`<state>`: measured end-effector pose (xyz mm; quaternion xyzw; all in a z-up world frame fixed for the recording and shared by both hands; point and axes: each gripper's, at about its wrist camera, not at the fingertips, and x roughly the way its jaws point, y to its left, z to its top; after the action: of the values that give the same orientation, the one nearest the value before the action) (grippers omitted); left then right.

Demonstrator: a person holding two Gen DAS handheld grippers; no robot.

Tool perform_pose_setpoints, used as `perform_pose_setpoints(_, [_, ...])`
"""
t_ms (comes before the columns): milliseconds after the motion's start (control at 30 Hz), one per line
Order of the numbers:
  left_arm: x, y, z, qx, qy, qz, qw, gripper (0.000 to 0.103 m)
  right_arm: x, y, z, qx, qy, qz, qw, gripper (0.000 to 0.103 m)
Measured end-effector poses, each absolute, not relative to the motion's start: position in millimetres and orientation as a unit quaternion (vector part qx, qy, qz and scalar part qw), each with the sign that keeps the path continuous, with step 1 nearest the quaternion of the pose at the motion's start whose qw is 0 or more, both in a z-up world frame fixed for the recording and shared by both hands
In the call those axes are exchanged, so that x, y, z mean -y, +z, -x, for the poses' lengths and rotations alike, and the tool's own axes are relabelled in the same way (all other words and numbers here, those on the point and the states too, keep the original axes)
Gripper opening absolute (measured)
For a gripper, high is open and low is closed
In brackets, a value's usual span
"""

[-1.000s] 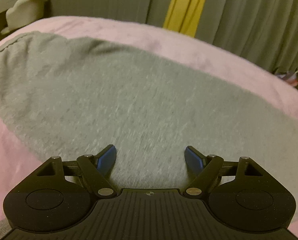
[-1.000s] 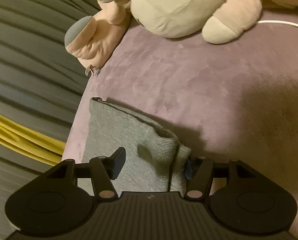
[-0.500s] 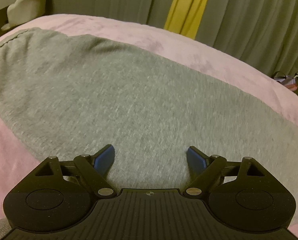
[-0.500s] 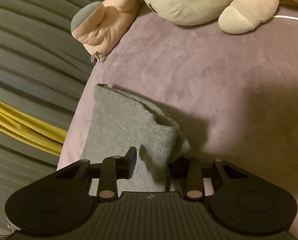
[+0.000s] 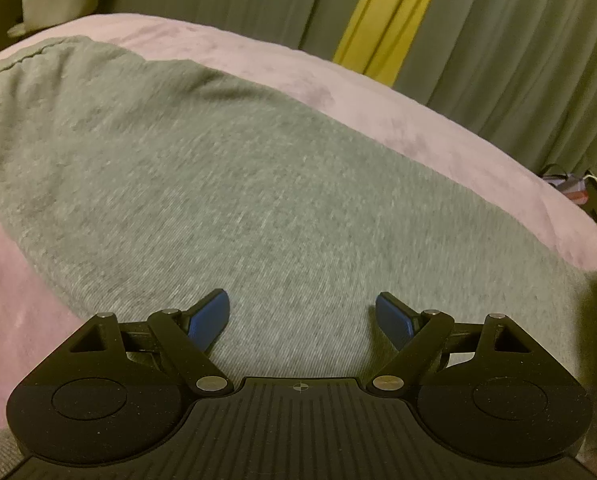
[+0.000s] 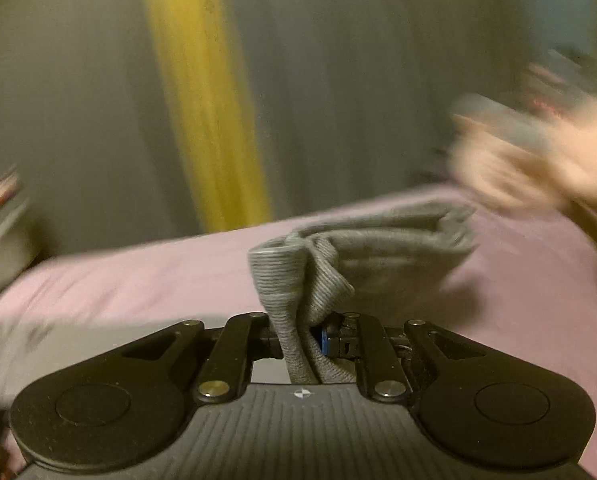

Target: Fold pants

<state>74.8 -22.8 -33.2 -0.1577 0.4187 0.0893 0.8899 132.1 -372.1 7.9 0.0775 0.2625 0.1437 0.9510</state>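
Pants cuff (image 6: 298, 280), flat before, now being lifted off pink bed (image 6: 138, 280), jaws of right gripper (image 6: 298, 340) closing on it. Plush (image 6: 538, 160) blurred. Left gripper (image 5: 302, 316) being held wide, nothing grasped, over pants (image 5: 218, 180).

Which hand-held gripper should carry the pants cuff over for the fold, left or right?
Right. The right hand-held gripper is closing with the ribbed cuff of the grey pants bunched between its fingers. The left hand-held gripper hangs open over flat fabric, gripping nothing.

Pink bed cover (image 5: 438, 148), grey pants (image 5: 238, 208) spread on it, plush toy (image 6: 538, 160) at its edge
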Motion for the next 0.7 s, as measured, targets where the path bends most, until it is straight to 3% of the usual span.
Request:
perform_pose_setpoints(67, [22.4, -33.2, -74.5, -0.418, 0.088, 0.159, 0.89, 0.087, 335.1, -8.1, -125.7, -0.282, 0.202, -0.052, 0.937, 0.016])
perform_pose_setpoints(133, [21.7, -33.1, -74.1, -0.417, 0.087, 0.162, 0.89, 0.087, 304.2, -36.7, -123.3, -0.329, 0.229, -0.028, 0.916, 0.028])
perform_pose_setpoints(167, [21.4, -33.0, -73.8, -0.416, 0.087, 0.164, 0.89, 0.087, 294.4, -49.7, -124.3, -0.363, 0.236, -0.022, 0.901, 0.045])
perform_pose_setpoints(200, [20.9, -32.9, -73.5, -0.416, 0.086, 0.166, 0.89, 0.087, 289.2, -59.9, -125.2, -0.393, 0.239, -0.027, 0.888, 0.051])
perform_pose_setpoints(267, [20.5, -32.6, -73.8, -0.414, 0.086, 0.17, 0.89, 0.087, 295.5, -67.2, -123.4, -0.409, 0.244, -0.066, 0.877, 0.054])
perform_pose_setpoints(333, [20.6, -32.7, -75.2, -0.415, 0.083, 0.171, 0.89, 0.086, 315.2, -59.2, -119.3, -0.4, 0.255, -0.12, 0.872, 0.063])
perform_pose_setpoints(400, [23.6, -31.4, -76.8, -0.417, 0.075, 0.166, 0.891, 0.086, 347.3, -54.8, -122.2, -0.396, 0.25, -0.206, 0.859, 0.081])
perform_pose_setpoints(500, [32.7, -23.5, -73.9, -0.407, 0.032, 0.161, 0.899, 0.084, 388.3, -66.8, -134.4, -0.43, 0.188, -0.275, 0.839, 0.081])
perform_pose_setpoints(533, [36.5, -20.8, -73.2, -0.406, 0.014, 0.161, 0.9, 0.084, 393.7, -72.8, -136.1, -0.455, 0.165, -0.26, 0.835, 0.077])
perform_pose_setpoints(567, [40.7, -18.1, -73.5, -0.407, -0.003, 0.162, 0.899, 0.084, 397.0, -77.0, -135.3, -0.469, 0.157, -0.235, 0.837, 0.066])
perform_pose_setpoints(600, [45.2, -15.3, -74.7, -0.411, -0.021, 0.166, 0.896, 0.083, 397.7, -75.6, -131.8, -0.463, 0.162, -0.218, 0.844, 0.064])
perform_pose_setpoints(633, [49.8, -12.6, -76.1, -0.413, -0.037, 0.172, 0.894, 0.083, 397.7, -72.3, -128.4, -0.459, 0.164, -0.21, 0.848, 0.065])
perform_pose_setpoints(700, [59.3, -8.8, -81.4, -0.417, -0.074, 0.191, 0.886, 0.083, 398.5, -66.7, -126.4, -0.458, 0.162, -0.22, 0.846, 0.078])
